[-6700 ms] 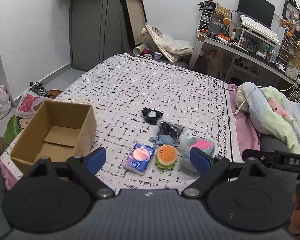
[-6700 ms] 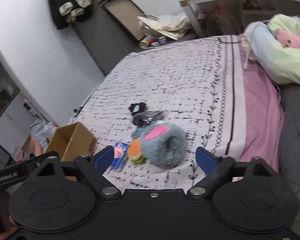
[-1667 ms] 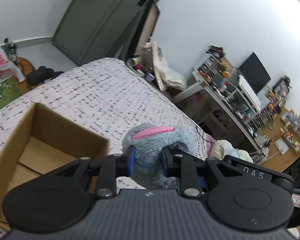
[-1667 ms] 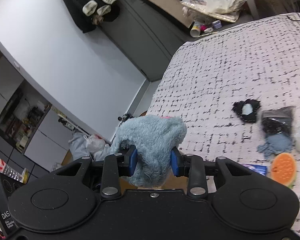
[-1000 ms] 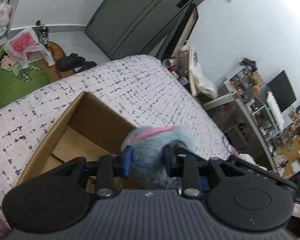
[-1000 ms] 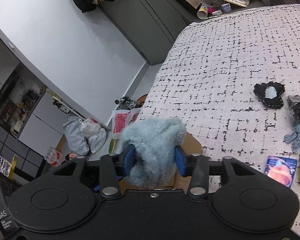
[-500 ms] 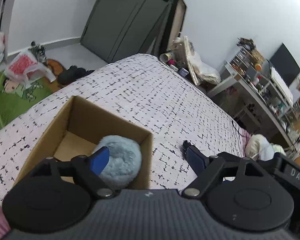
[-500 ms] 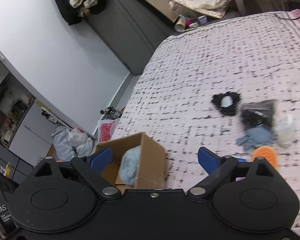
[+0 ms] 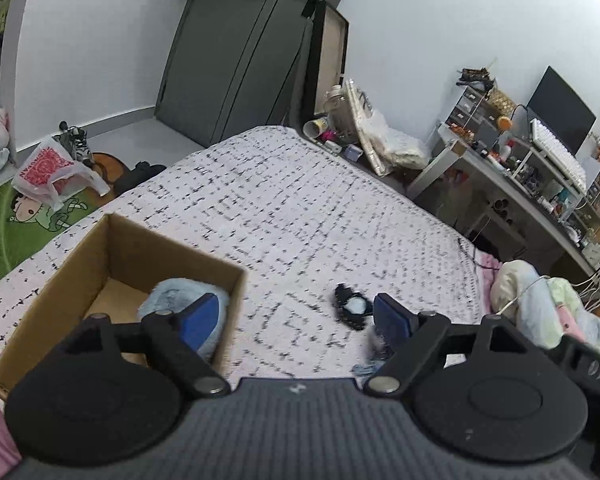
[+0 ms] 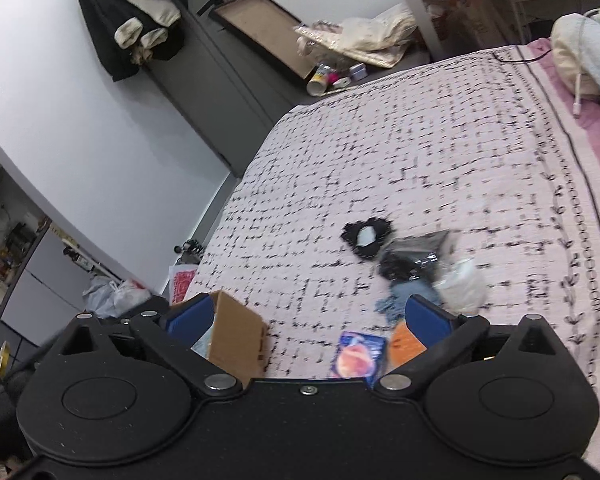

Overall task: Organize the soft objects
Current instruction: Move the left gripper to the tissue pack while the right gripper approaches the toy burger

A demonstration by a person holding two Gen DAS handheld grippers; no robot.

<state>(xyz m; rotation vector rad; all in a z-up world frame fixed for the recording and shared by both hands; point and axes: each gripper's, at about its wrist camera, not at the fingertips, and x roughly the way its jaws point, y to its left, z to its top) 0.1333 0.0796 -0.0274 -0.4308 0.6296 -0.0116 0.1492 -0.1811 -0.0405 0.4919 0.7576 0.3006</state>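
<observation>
Both claws, left claw [image 9: 288,318] and right claw [image 10: 306,316], now released and empty, blue plush [image 9: 172,298] dropped into cardboard box [image 9: 112,240] at near left of bed [image 9: 300,208], remaining soft items [image 10: 404,264] still waiting.

White walls [image 9: 92,40], a dark grey wardrobe [image 9: 228,60], a cluttered desk [image 9: 520,184] beside the bed [image 9: 300,208].

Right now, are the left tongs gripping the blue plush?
No: the left tongs are spread wide with nothing between them, and the blue plush lies loose inside the cardboard box.
</observation>
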